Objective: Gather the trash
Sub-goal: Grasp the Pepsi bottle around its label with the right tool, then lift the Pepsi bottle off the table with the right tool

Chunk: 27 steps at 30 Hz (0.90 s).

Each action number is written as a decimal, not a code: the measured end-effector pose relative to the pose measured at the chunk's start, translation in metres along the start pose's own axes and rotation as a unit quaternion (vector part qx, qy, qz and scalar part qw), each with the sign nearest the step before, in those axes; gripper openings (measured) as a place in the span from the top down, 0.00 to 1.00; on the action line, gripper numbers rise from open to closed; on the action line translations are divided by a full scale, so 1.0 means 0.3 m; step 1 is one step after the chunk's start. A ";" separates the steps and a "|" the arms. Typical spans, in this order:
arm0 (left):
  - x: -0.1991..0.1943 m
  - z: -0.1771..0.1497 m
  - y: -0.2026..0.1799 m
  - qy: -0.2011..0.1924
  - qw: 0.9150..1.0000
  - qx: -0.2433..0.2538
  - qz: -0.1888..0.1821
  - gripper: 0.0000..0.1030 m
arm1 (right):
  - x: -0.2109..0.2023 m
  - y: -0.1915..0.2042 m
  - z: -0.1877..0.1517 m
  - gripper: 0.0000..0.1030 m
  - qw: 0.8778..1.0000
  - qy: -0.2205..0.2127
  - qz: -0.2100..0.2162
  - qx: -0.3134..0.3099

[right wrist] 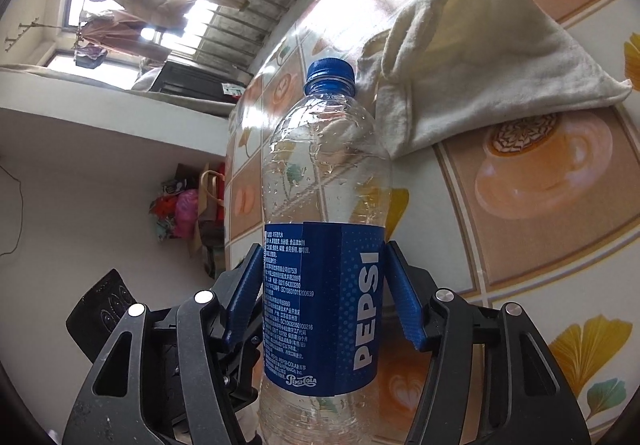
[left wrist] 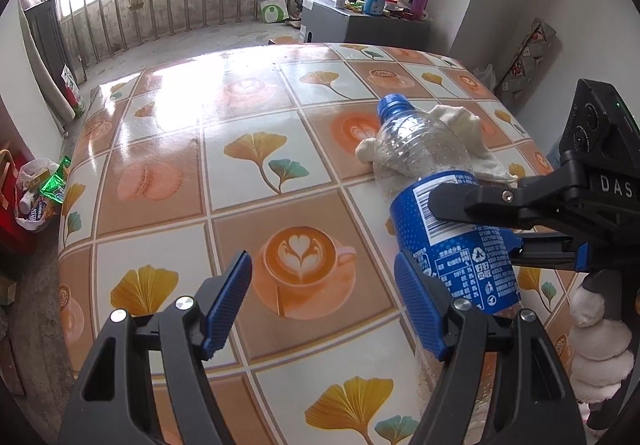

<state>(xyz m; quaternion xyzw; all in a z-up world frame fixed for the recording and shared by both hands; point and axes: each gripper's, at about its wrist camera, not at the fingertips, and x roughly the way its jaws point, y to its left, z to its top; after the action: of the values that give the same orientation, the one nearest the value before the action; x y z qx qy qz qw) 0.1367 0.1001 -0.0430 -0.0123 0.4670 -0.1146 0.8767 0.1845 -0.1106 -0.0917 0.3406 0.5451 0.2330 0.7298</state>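
A clear plastic Pepsi bottle (right wrist: pixel 326 173) with a blue cap and blue label sits between the blue pads of my right gripper (right wrist: pixel 324 273), and both pads touch the label. In the left wrist view the bottle (left wrist: pixel 424 153) slants over the table's right side, cap pointing away, with the right gripper (left wrist: pixel 472 225) clamped across its label from the right. My left gripper (left wrist: pixel 322 297) stands open over the tablecloth with nothing between its pads. Its right finger is just beside the bottle's lower part. A crumpled cream cloth (left wrist: pixel 460 121) lies behind the bottle.
The table (left wrist: pixel 248 165) wears a glossy cloth printed with coffee cups and leaves. A bag of rubbish (left wrist: pixel 36 197) lies on the floor at the left. At the back stands a cluttered cabinet (left wrist: pixel 360 21). A white-gloved hand (left wrist: pixel 596 341) grips the right tool.
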 end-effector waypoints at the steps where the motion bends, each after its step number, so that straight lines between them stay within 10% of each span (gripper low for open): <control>1: -0.001 0.000 -0.001 0.000 1.000 0.000 -0.001 0.31 | -0.005 -0.001 -0.001 0.45 1.000 0.000 0.001 -0.001; 16: -0.015 0.004 -0.024 0.004 1.000 0.011 0.009 0.31 | -0.127 0.032 -0.004 0.46 0.997 -0.031 -0.005 -0.065; 27: 0.004 0.019 -0.034 0.020 0.999 0.017 0.029 0.30 | -0.211 0.076 0.037 0.46 0.961 -0.103 -0.180 -0.185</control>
<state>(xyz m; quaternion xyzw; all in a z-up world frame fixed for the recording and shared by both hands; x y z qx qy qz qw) 0.1401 0.0895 -0.0394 0.0183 0.4822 -0.0973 0.8705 0.1769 -0.1433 -0.0322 0.1184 0.4667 0.1579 0.8621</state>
